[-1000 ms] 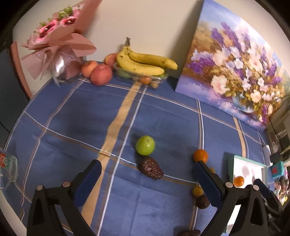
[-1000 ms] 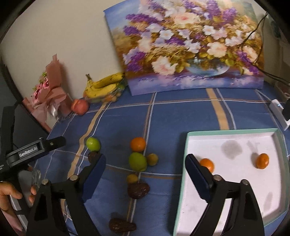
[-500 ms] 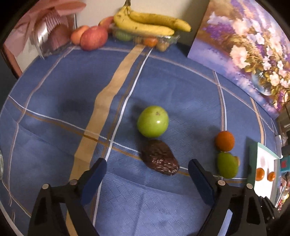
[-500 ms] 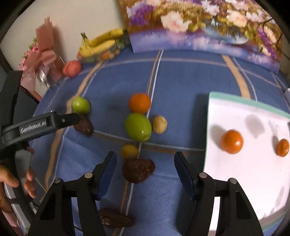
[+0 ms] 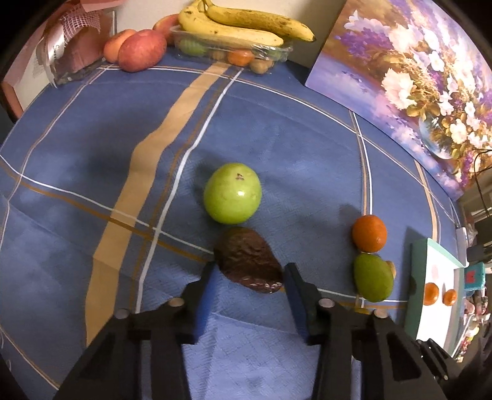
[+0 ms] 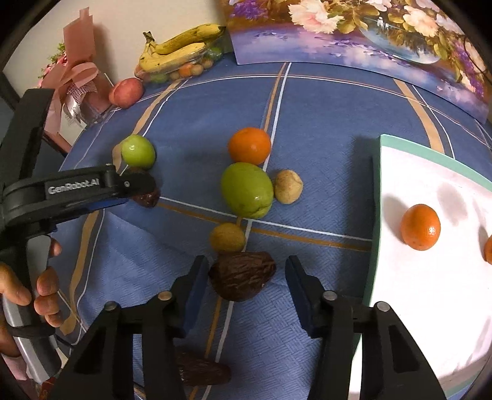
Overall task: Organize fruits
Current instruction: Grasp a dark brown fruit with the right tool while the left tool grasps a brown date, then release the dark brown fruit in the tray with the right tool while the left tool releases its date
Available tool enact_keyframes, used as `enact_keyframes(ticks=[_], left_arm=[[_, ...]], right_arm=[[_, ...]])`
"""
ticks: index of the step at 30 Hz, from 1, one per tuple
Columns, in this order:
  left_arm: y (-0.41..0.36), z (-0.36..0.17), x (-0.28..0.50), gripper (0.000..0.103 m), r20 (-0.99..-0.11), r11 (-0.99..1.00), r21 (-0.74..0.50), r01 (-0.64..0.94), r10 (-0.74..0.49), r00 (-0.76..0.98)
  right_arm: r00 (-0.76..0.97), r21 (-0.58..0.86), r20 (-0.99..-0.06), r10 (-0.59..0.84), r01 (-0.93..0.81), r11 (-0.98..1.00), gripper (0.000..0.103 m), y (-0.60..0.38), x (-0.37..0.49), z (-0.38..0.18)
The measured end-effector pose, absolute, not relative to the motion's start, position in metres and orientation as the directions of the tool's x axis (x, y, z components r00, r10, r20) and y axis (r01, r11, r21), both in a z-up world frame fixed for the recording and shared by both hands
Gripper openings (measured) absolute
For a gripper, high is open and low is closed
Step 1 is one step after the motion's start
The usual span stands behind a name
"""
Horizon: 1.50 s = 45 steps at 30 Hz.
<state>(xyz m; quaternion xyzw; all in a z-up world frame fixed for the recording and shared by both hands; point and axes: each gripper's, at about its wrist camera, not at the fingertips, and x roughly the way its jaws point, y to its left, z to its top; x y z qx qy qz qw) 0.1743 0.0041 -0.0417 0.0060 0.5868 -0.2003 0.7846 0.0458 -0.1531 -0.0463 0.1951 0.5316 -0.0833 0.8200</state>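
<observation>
My left gripper point(image 5: 248, 283) is open, its jaws on either side of a dark wrinkled fruit point(image 5: 247, 260) on the blue cloth, just below a round green fruit point(image 5: 232, 193). My right gripper point(image 6: 243, 284) is open around a second dark wrinkled fruit point(image 6: 242, 276). Beyond it lie a small yellow fruit point(image 6: 227, 237), a large green fruit point(image 6: 247, 190), a tan fruit point(image 6: 288, 186) and an orange point(image 6: 249, 146). The white tray point(image 6: 430, 323) at the right holds an orange point(image 6: 420, 227) and part of another. The left gripper shows in the right wrist view point(image 6: 135, 187).
Bananas on a clear fruit box point(image 5: 243, 27), red apples point(image 5: 140, 50) and a pink bouquet point(image 6: 77, 80) stand at the back by the wall. A flower painting point(image 5: 409, 70) leans at the back right. A third dark fruit point(image 6: 203, 372) lies near my right gripper's base.
Both grippers have dropped lower and moved forward, each closing in around a dark wrinkled fruit. Their jaws have narrowed from wide open.
</observation>
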Motion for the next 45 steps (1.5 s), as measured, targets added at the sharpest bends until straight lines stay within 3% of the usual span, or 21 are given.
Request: enact_keyframes(ticks=[2,3,4,9,12,14,15,16,26,28,35,45], left_arm=[[0.007,-0.038,0.174,0.038,-0.918,0.919,-0.238,0.314,-0.319,0.237],[0.008,-0.035,0.173,0.023,-0.916,0.922,-0.233,0.310,-0.315,0.248],[0.009,-0.031,0.171,0.017,-0.915,0.924,-0.231,0.307,-0.313,0.255],[0.002,-0.019,0.166,0.015,-0.905,0.917,-0.231,0.325,-0.325,0.275],[0.004,-0.020,0.167,0.017,-0.899,0.924,-0.231,0.305,-0.323,0.296],[0.005,-0.021,0.169,0.033,-0.898,0.930,-0.220,0.295,-0.311,0.310],[0.006,-0.021,0.170,0.055,-0.898,0.935,-0.208,0.287,-0.299,0.323],[0.008,-0.021,0.170,0.064,-0.895,0.938,-0.205,0.281,-0.296,0.335],[0.001,-0.042,0.179,0.063,-0.910,0.949,-0.188,0.255,-0.266,0.319],[-0.001,-0.045,0.178,0.044,-0.913,0.948,-0.187,0.259,-0.264,0.310],[0.005,-0.026,0.175,0.043,-0.895,0.945,-0.219,0.244,-0.294,0.335],[-0.008,0.041,0.153,0.043,-0.818,0.910,-0.273,0.310,-0.390,0.423]], right_arm=[[0.422,0.236,-0.903,0.077,0.340,0.910,0.048,-0.151,0.048,-0.047],[0.424,0.243,-0.902,0.084,0.337,0.910,0.047,-0.151,0.047,-0.046],[0.424,0.244,-0.901,0.085,0.336,0.910,0.047,-0.151,0.047,-0.046],[0.454,0.268,-0.886,0.094,0.336,0.903,0.047,-0.153,0.045,-0.038],[0.474,0.273,-0.876,0.090,0.332,0.903,0.047,-0.155,0.041,-0.028],[0.485,0.275,-0.870,0.086,0.333,0.902,0.047,-0.157,0.039,-0.023],[0.490,0.276,-0.868,0.084,0.334,0.901,0.047,-0.158,0.038,-0.021],[0.493,0.277,-0.866,0.083,0.335,0.901,0.047,-0.159,0.036,-0.019],[0.503,0.292,-0.860,0.089,0.340,0.894,0.047,-0.163,0.033,-0.017],[0.506,0.295,-0.858,0.089,0.342,0.892,0.047,-0.163,0.032,-0.016],[0.521,0.311,-0.849,0.090,0.354,0.882,0.047,-0.168,0.029,-0.011],[0.577,0.305,-0.816,0.032,0.384,0.871,0.047,-0.181,0.014,0.017]])
